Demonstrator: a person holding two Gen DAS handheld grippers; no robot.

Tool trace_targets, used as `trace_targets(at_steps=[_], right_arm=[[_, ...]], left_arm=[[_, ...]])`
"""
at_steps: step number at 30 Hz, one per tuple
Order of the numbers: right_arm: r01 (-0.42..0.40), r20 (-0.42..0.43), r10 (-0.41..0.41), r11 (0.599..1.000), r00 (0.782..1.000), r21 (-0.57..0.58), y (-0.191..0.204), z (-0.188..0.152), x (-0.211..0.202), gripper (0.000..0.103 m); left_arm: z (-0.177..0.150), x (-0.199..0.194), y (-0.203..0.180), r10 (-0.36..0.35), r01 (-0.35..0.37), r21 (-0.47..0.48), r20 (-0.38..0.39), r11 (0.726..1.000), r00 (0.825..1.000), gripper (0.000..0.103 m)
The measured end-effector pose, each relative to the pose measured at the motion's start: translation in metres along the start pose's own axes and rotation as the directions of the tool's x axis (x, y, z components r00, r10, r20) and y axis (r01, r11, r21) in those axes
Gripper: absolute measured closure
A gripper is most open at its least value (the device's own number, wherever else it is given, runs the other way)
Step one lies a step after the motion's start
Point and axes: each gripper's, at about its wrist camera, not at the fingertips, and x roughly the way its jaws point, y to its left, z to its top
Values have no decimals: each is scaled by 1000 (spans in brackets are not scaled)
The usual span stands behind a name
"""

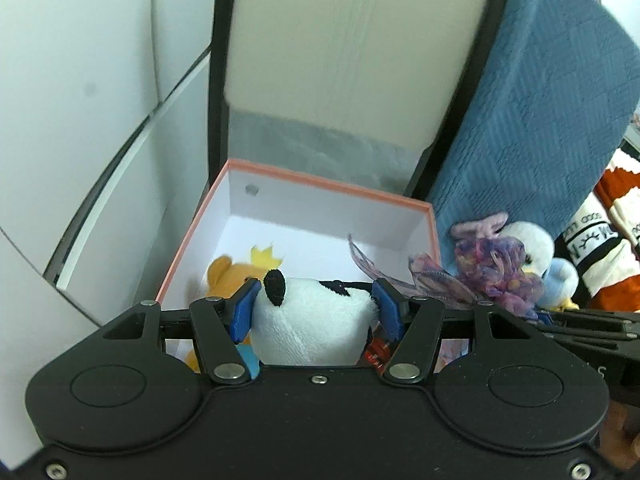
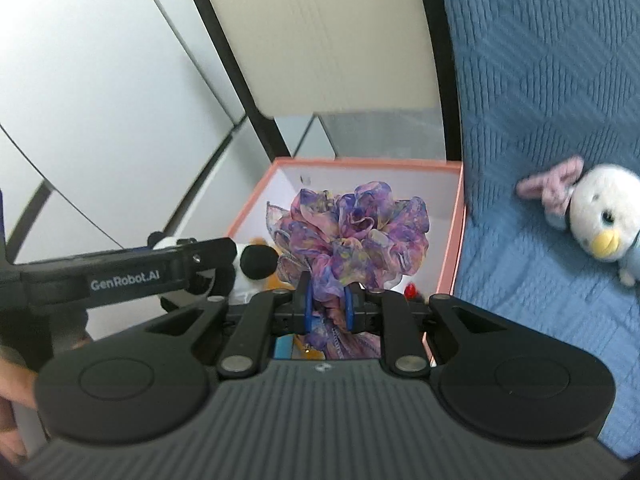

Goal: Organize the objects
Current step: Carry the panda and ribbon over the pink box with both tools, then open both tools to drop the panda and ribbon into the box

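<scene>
A pink-rimmed, white-lined box (image 1: pixel 304 184) is seen; the panda plush (image 1: pixel 312 320) is white and black, the ruffled scrunchie (image 2: pixel 356 228) mottled purple-pink — the quilted blanket (image 2: pixel 540 80) blue.

left gripper (image 1: pixel 316 307) clamping panda plush (image 1: pixel 312 320), pink-rimmed box (image 1: pixel 296 182) beneath

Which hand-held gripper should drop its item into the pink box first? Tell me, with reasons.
Left, probably. The left hand-held gripper holds the panda plush over the pink box, above the orange plush. The right hand-held gripper pinches the purple scrunchie nearer the box's edge by the blue blanket.
</scene>
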Motion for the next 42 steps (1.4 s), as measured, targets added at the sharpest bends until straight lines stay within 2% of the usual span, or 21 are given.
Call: trace_targets(at_steps=[6,14,23,26,28,31,33,35,42], right_arm=[[15,-71,-15,1000,997,1,6,-17,30,84],[25,-142,-22,999,990,21,6,-41,52,84],[26,-149,-21,999,989,31,4,-42,61,82],[16,-142,-12,1000,990,25,6,-41,58,81],[22,-131,-20,1000,991,12,8,-40,54,81],[9,-123,-6,1000,992,26,9,-38,50,63],[-20,-118,24,999,993,37,9,-36,47,34],[-20,-95,23,999,995,29,10,-36,40,19],[-27,-45,26,1000,999,-16,17,-37,14,20]], left_arm=[[-13,30,20,-1,2,1,-84,1000,996,45],[-27,53,29,-1,0,-6,-149,1000,989,45],[-31,57,34,9,-12,-19,-164,1000,986,44],[-30,52,35,-15,11,-24,-147,1000,989,44],[-28,46,36,-23,19,-34,-135,999,991,38],[-24,36,38,-25,21,-40,-111,999,994,30],[-22,29,38,-19,15,-41,-95,999,995,30],[-20,22,39,-14,10,-46,-84,999,996,30],[-18,-7,33,-10,9,-48,-33,999,999,30]])
